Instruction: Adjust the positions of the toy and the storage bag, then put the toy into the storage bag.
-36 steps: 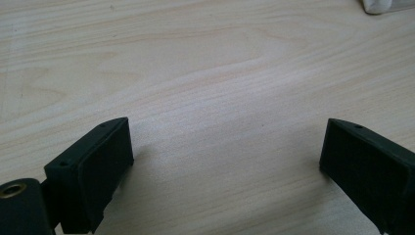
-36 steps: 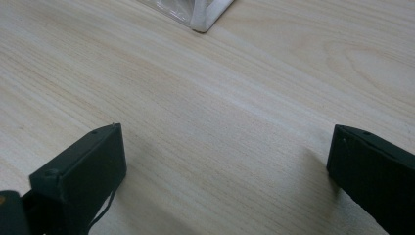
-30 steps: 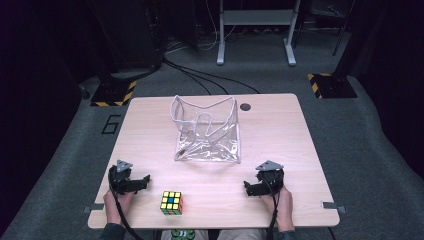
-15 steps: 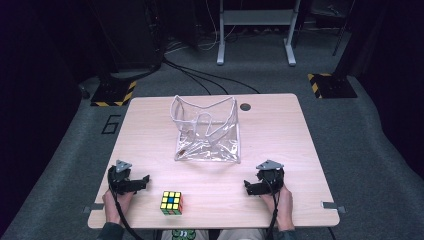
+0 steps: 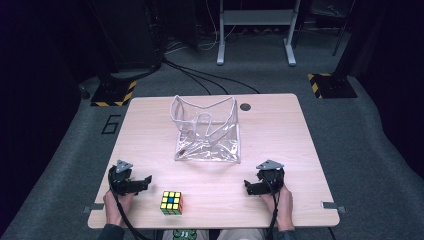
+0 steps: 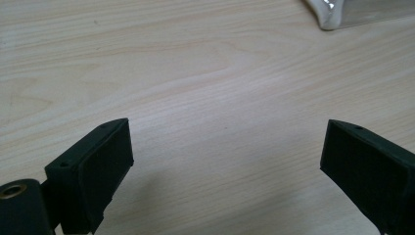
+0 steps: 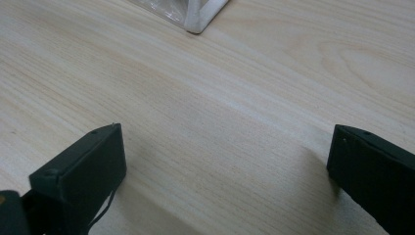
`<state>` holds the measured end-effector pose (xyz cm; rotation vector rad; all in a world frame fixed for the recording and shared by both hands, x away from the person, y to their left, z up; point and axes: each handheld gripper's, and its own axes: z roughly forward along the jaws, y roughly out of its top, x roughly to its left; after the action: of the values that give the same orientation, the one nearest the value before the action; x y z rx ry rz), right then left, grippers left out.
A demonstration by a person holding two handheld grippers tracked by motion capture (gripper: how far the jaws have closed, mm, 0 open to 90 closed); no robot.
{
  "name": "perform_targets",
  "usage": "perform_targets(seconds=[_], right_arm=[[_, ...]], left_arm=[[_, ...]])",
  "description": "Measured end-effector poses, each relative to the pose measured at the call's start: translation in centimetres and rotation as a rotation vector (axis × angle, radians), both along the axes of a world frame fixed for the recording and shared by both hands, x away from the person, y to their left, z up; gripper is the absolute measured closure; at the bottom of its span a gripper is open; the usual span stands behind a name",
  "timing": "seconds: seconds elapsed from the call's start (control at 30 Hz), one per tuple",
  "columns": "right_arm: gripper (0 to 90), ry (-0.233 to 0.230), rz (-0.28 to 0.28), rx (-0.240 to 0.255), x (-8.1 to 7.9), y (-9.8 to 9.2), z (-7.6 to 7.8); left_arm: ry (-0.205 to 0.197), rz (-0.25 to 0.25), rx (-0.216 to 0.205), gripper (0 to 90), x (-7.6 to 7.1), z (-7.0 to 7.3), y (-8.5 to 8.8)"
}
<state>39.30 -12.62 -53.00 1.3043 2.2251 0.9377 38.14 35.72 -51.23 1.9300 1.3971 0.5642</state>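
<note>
Nothing has moved: your left gripper (image 5: 141, 183) and right gripper (image 5: 251, 187) rest wide open and empty, cube (image 5: 171, 202) just right of the left jaws, bag (image 5: 206, 131) ahead; an off-centre pinch could skid it.

- The clear bag (image 5: 206, 131) stands on the table (image 5: 280, 130), at its middle
- The puzzle cube (image 5: 171, 203) lies on the table before the bag, toward its left, near the front edge
- The left gripper (image 5: 131, 184) rests just left of the cube
- The right gripper (image 5: 260, 184) rests before the bag, toward its right, well apart from the cube
</note>
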Motion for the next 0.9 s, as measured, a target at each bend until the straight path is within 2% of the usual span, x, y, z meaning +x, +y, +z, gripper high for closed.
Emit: perform_targets(seconds=[0.47,0.67,0.73,0.9], right_arm=[[0.3,-0.004,0.006,-0.006,0.0,-0.1,0.0],[0.3,-0.003,-0.005,0.0,0.0,0.0,0.0],[0.4,-0.003,-0.006,0.0,0.0,0.0,0.0],[0.3,0.002,-0.007,0.004,0.0,0.0,0.0]], left_arm=[[-0.022,-0.06,-0.034,5.6,-1.1,2.5,-2.1],[-0.028,-0.099,-0.028,6.0,-1.7,3.4,-3.1],[-0.028,-0.107,-0.045,6.1,-1.8,3.7,-3.3],[-0.038,-0.121,-0.041,6.1,-2.4,4.3,-4.0]])
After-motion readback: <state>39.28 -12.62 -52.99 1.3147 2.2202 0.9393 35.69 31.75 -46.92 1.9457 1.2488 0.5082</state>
